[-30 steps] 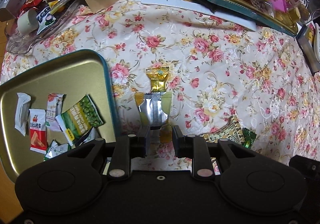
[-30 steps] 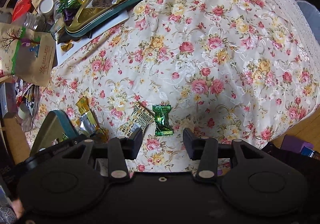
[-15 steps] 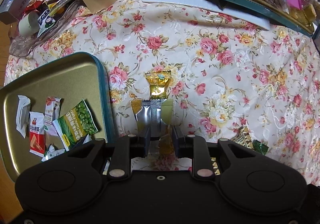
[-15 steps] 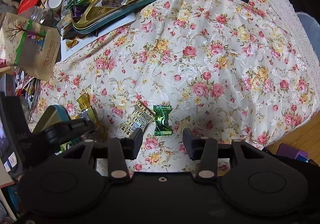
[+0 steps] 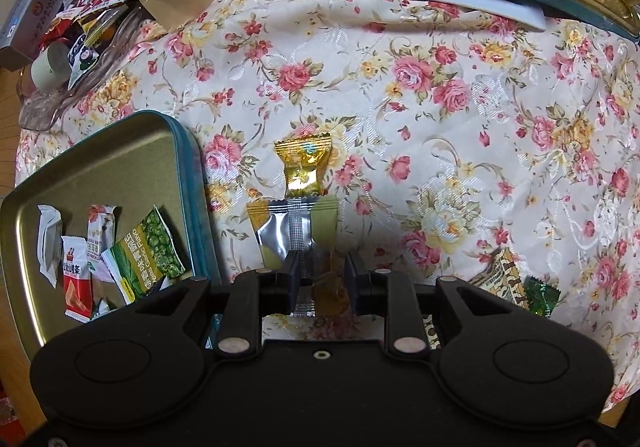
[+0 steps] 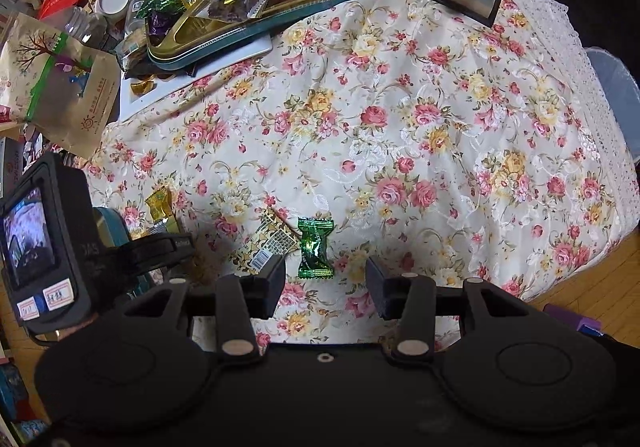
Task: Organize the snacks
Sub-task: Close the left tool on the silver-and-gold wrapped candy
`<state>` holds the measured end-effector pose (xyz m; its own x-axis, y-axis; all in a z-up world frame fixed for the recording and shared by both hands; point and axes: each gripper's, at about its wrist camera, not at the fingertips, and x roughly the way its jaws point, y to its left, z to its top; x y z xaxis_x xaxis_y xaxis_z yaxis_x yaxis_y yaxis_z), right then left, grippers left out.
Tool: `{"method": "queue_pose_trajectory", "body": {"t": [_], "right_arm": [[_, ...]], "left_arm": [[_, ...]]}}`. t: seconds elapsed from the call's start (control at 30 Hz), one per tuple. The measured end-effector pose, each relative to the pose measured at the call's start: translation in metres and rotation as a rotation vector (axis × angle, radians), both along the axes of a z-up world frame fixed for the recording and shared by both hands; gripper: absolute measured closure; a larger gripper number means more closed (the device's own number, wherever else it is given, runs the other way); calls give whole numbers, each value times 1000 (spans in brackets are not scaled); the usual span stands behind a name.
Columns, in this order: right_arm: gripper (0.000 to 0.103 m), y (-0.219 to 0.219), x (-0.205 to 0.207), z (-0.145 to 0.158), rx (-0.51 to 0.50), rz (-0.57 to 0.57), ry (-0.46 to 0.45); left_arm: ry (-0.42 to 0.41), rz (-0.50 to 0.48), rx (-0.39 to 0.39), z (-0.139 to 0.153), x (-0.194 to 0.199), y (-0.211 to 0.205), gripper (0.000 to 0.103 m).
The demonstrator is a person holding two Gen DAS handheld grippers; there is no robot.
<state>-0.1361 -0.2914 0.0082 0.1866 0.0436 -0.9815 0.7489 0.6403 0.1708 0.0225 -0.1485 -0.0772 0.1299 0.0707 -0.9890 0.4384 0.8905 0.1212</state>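
Two loose packets under left gripper [image 5: 322, 275]: silver sachet [image 5: 294, 229], amber candy [image 5: 330, 293] between unclenched fingers, nothing grasped. Right gripper [image 6: 326, 279] released over green candy [image 6: 315, 249]. Next: clench, carry left to tin [image 5: 120, 151].

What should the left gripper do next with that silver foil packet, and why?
Probably close the left gripper on the silver foil snack packet: its near end lies between the open jaws, unpinched. The gold tin tray with a teal rim beside it already holds sorted packets, so that seems the destination.
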Motion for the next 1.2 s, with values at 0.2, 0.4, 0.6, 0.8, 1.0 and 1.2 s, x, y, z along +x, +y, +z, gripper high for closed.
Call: {"method": "queue_pose_trajectory", "body": {"t": [0.2, 0.4, 0.6, 0.8, 1.0, 1.2], "right_arm": [[56, 1, 0, -2, -2, 11, 7], [56, 1, 0, -1, 4, 13, 4], [56, 2, 0, -2, 4, 20, 7], [56, 0, -1, -3, 13, 13, 11], [56, -3, -3, -2, 11, 4, 7], [56, -9, -5, -2, 18, -21, 6]], "left_arm": [[-1, 9, 8, -1, 1, -3, 69], [-15, 29, 40, -3, 1, -2, 69], [7, 20, 32, -3, -3, -9, 75], [122, -7, -76, -7, -11, -10, 94], [92, -92, -140, 17, -22, -12, 86], [-18, -70, -111, 31, -9, 2, 83]]}}
